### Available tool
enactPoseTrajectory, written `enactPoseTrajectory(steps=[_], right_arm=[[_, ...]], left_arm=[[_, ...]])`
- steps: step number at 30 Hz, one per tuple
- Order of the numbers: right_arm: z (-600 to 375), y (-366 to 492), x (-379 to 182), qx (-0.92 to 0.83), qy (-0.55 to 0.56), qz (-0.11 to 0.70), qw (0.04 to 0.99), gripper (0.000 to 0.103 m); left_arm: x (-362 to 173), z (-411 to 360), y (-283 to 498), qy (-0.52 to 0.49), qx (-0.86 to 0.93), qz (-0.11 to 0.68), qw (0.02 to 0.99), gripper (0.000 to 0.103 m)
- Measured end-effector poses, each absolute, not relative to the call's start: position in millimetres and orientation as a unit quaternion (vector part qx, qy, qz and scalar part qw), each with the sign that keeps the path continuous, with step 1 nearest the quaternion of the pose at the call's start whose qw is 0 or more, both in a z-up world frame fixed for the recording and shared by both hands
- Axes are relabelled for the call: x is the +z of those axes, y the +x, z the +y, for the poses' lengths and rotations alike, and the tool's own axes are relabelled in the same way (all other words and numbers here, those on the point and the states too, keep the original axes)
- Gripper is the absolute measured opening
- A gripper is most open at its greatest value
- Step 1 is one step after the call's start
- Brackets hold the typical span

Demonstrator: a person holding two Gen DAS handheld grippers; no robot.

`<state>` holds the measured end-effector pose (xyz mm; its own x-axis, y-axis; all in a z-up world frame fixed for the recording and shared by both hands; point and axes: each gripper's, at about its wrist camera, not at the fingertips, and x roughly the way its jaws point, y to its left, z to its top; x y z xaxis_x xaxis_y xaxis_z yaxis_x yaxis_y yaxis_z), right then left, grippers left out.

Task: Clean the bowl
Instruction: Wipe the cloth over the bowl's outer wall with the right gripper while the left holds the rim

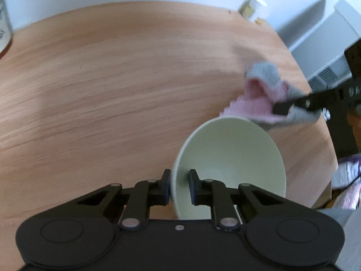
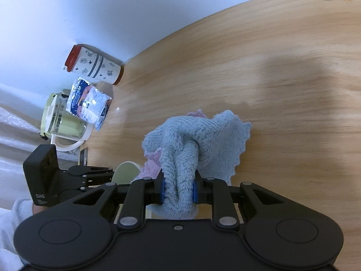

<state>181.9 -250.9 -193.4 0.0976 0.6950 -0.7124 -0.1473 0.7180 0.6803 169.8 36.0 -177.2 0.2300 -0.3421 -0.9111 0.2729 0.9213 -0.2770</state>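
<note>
- Bowl [image 1: 227,158] wall is clamped by left hand-held gripper [image 1: 179,187], lower centre.
- Cloth [image 2: 194,144] is pinched by right hand-held gripper [image 2: 178,190]; it should be pressed inside, rim steadied.

Pale green bowl [image 1: 232,153] — grey-and-pink cloth [image 2: 203,140] — blond wood-grain table [image 1: 112,90]

The left gripper [image 1: 179,186] was matte black, with flat angular link arms pinned by round silver rivets, two large raised discs on its broad body and one small screw at the centre. The right gripper [image 2: 178,189] had the same black build, but its fingers carried bright blue pads [image 2: 163,188]. On the side of the left unit's boxy housing, white "DAS" lettering showed, and a white sleeve [image 2: 13,214] lay beside it.
</note>
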Motion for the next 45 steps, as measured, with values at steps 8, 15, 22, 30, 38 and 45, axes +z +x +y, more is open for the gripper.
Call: enactPoseTrajectory(steps=[8, 15, 22, 30, 38, 45], right_arm=[[-252, 185, -186, 0.302, 0.237, 0.593, 0.708, 0.025], [-226, 205, -168, 0.337, 0.235, 0.589, 0.696, 0.025], [-192, 207, -155, 0.388, 0.21, 0.602, 0.666, 0.025], [-226, 193, -179, 0.344, 0.22, 0.649, 0.642, 0.025], [-229, 188, -185, 0.336, 0.237, 0.658, 0.631, 0.024], [-176, 201, -150, 0.411, 0.168, 0.635, 0.632, 0.024]], left_arm=[[-154, 20, 142, -0.011, -0.161, 0.519, 0.84, 0.012], [-125, 17, 120, -0.029, -0.157, 0.468, 0.869, 0.012], [-94, 19, 101, -0.038, -0.148, 0.43, 0.89, 0.017], [-94, 23, 92, -0.074, -0.139, 0.434, 0.887, 0.017], [-101, 14, 88, -0.076, -0.151, 0.442, 0.881, 0.017], [-106, 6, 92, -0.065, -0.167, 0.451, 0.874, 0.017]])
